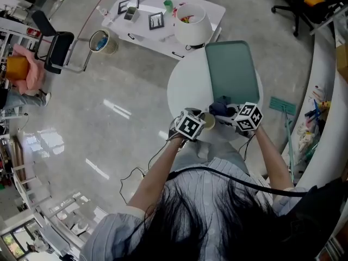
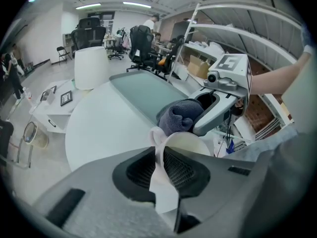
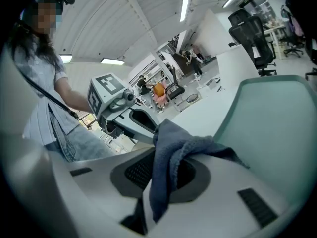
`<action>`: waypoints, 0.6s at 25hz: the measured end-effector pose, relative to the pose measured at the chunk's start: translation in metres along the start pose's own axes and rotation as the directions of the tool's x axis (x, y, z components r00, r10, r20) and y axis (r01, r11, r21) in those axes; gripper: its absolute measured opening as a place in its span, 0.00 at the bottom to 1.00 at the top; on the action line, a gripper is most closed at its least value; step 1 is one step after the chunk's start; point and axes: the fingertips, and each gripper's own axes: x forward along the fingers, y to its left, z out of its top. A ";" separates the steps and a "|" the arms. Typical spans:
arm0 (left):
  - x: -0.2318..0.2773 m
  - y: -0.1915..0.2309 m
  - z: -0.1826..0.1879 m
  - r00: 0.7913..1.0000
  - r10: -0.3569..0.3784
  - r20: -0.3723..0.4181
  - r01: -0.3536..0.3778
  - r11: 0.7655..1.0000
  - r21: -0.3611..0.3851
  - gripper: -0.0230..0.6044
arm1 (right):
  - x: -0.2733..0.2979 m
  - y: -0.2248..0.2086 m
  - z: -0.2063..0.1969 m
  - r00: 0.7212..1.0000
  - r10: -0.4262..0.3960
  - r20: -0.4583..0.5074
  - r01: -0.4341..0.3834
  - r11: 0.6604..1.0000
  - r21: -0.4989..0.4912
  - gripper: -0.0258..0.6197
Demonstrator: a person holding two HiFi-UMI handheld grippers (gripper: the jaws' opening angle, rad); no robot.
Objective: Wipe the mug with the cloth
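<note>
Right now the left claw (image 2: pixel 161 170) is almost shut. It pinches a thin white part of the mug (image 2: pixel 190 145) tight between its 2 jaws. That part may be the handle or the wall; I cannot tell which. The mug is cream white, and its open top faces away from that claw. It is at the near edge of the round white table (image 1: pixel 187 86), just in front of the person. I cannot tell if its bottom rests on the table.

The right claw (image 3: pixel 163 175) is closed on the cloth (image 3: pixel 171 152). The cloth is dark blue-grey and soft, and a fat bunch of it sticks out past the jaws. That bunch touches the far rim of the mug. So the 2 claws are tip to tip, with the mug and cloth between them. A green mat (image 1: pixel 231 69) lies on the table behind them.

I think the wiping is at the rim. To do it well, the left claw should hold hard, because a mug held by 1 thin part can swing or slip when pushed. The right claw should push softly and slide the bunch around the rim, then down the side. Only the soft cloth should meet the mug, not the hard jaws. Turning the mug a bit with the left claw would let the cloth reach the sides it cannot get to now. Working low over the table looks safest, so a slip means no long drop.
</note>
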 end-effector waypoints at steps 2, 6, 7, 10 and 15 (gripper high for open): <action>-0.001 0.000 -0.003 1.000 0.000 0.005 0.000 1.000 -0.022 0.13 | 0.001 0.001 -0.001 0.999 -0.027 0.030 0.026 0.999 0.022 0.16; -0.003 0.002 -0.004 0.999 0.008 0.032 -0.006 0.998 -0.058 0.13 | 0.001 0.005 -0.004 0.994 -0.072 0.083 0.067 0.995 0.069 0.16; -0.005 0.004 -0.004 0.999 0.017 0.034 -0.015 0.998 -0.066 0.13 | 0.000 0.006 -0.004 0.992 -0.081 0.094 0.074 0.994 0.080 0.16; -0.016 0.012 -0.006 0.998 0.061 0.034 -0.057 0.992 -0.112 0.13 | 0.000 0.010 -0.008 0.987 -0.105 0.122 0.092 0.990 0.105 0.16; -0.021 0.022 -0.011 0.993 0.080 0.083 -0.052 0.953 -0.299 0.13 | 0.000 0.015 -0.010 0.972 -0.157 0.175 0.131 0.980 0.152 0.16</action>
